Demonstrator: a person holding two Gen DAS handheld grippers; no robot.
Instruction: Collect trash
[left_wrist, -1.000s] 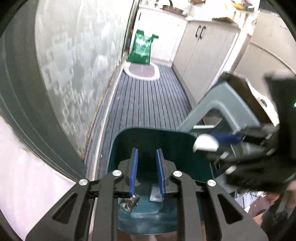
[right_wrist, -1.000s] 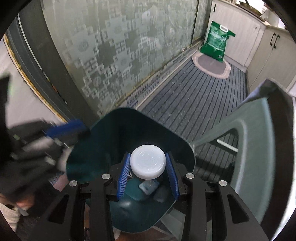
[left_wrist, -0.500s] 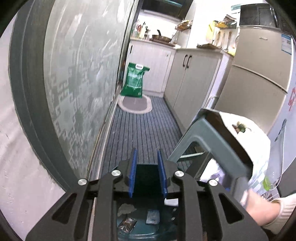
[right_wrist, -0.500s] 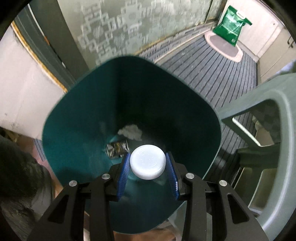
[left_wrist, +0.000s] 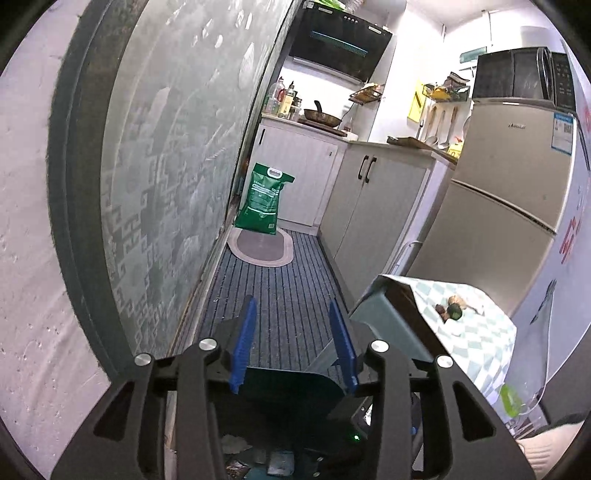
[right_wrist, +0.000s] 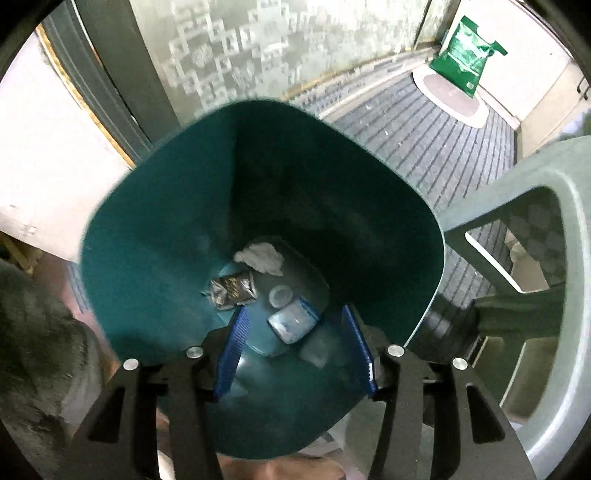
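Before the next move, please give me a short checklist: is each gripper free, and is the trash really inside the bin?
1. Right gripper free: ok. Its jaws are opening and nothing is between them.
2. Left gripper free: ok. Its jaws are opening, with only floor seen between them.
3. Trash in the green bin: ok. A white tissue, a foil wrapper and a small clear cup lie on its bottom.
4. White lid in the bin: cannot tell. A pale round piece lies there, but it is blurred.
5. More trash to collect: not ok. Scraps lie on the checked cloth of the stool.
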